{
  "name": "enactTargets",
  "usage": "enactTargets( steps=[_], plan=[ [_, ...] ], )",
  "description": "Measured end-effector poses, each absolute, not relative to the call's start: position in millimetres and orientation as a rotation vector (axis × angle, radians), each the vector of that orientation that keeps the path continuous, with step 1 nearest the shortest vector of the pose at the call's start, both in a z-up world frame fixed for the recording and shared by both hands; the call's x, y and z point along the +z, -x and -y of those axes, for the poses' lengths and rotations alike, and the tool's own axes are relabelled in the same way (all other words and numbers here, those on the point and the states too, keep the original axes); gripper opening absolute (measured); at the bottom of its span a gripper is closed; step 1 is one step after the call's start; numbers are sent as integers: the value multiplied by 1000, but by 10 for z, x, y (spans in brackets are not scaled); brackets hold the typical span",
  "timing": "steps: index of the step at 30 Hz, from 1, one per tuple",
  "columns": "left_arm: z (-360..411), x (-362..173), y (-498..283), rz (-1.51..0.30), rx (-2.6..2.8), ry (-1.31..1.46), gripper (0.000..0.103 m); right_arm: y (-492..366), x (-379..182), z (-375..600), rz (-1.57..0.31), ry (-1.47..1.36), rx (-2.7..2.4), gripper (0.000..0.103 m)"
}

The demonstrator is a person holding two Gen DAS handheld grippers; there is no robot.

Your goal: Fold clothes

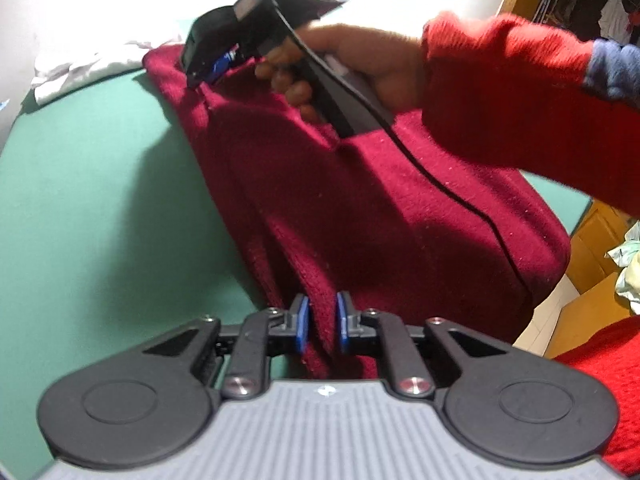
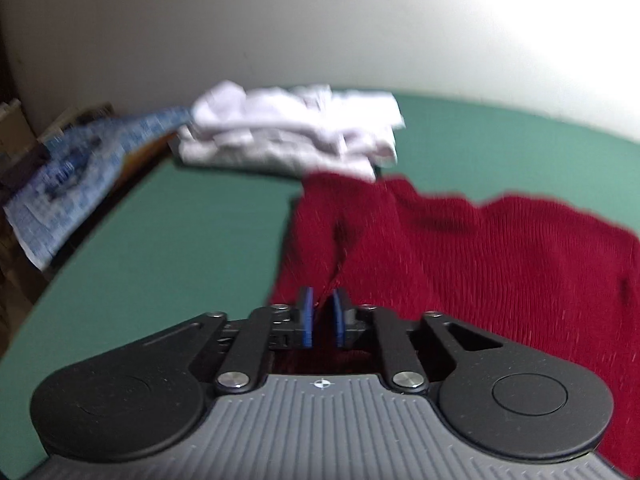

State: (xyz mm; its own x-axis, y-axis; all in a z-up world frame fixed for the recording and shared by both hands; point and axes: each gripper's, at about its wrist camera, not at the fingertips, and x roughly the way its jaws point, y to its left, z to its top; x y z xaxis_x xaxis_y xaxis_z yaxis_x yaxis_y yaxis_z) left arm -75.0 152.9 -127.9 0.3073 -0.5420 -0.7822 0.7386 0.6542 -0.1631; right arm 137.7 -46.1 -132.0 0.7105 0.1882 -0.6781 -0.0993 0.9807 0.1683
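A dark red knitted sweater point(image 1: 380, 208) lies on the green table point(image 1: 100, 200), partly folded lengthwise. My left gripper point(image 1: 322, 320) is shut on a raised fold at its near edge, with fabric pinched between the blue pads. At the sweater's far end, my right gripper point(image 1: 208, 76) points down into the cloth, held by a hand point(image 1: 360, 60) in a red sleeve point(image 1: 520, 92). In the right wrist view, the right gripper point(image 2: 323, 316) has a tented ridge of the sweater point(image 2: 480, 260) between its nearly closed pads.
A pile of white clothes point(image 2: 288, 136) lies at the table's far side, just past the sweater. A blue patterned cloth point(image 2: 68, 176) hangs off the table's left edge point(image 2: 132, 168). A black cable point(image 1: 460, 200) trails across the sweater. Wooden furniture point(image 1: 592, 248) stands to the right.
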Motion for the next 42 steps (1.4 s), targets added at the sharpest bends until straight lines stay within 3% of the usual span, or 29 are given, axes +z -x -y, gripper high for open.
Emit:
enactTargets(
  steps=[2,5,9,11,15,19,23,27,31,36,40,42],
  plan=[
    [-1527,-1273,766,-926,-861,-251,11,-1282,-1215,585,-746,-204,145,36],
    [-1535,-1283,769,-935,-867,-256,11,-1025,-1029,683,-713,-271,208,34],
    [-1546,-1297,772,-947,-874,-262,11,-849,-1226,618,-847,-288,297,28],
    [-1554,-1288,790,-949,-881,-275,11,-747,-1301,571,-840,-240,280,19],
    [-1610,-1231,836,-958,-886,-267,12,-407,-1162,463,-811,-202,365,19],
    [-1600,-1248,882,-983,-872,-260,12,-11,-1316,386,-897,-229,454,20],
    [-1541,-1256,990,-986,-862,-299,12,371,-1272,488,-917,-301,498,34],
    [-1531,-1241,1114,-990,-857,-324,17,757,-1318,560,-932,-277,574,33],
    [-1590,-1173,1174,-962,-794,-339,29,1085,-1341,598,-929,-222,648,33],
    [-1565,-956,1082,-879,-677,-322,33,1287,-1408,628,-923,-156,718,34],
    [-1285,-943,1021,-844,-678,-288,52,1332,-1439,657,-898,-176,717,38],
    [-1185,-1072,998,-891,-675,-277,52,1418,-1412,729,-876,-196,709,37]
  ],
)
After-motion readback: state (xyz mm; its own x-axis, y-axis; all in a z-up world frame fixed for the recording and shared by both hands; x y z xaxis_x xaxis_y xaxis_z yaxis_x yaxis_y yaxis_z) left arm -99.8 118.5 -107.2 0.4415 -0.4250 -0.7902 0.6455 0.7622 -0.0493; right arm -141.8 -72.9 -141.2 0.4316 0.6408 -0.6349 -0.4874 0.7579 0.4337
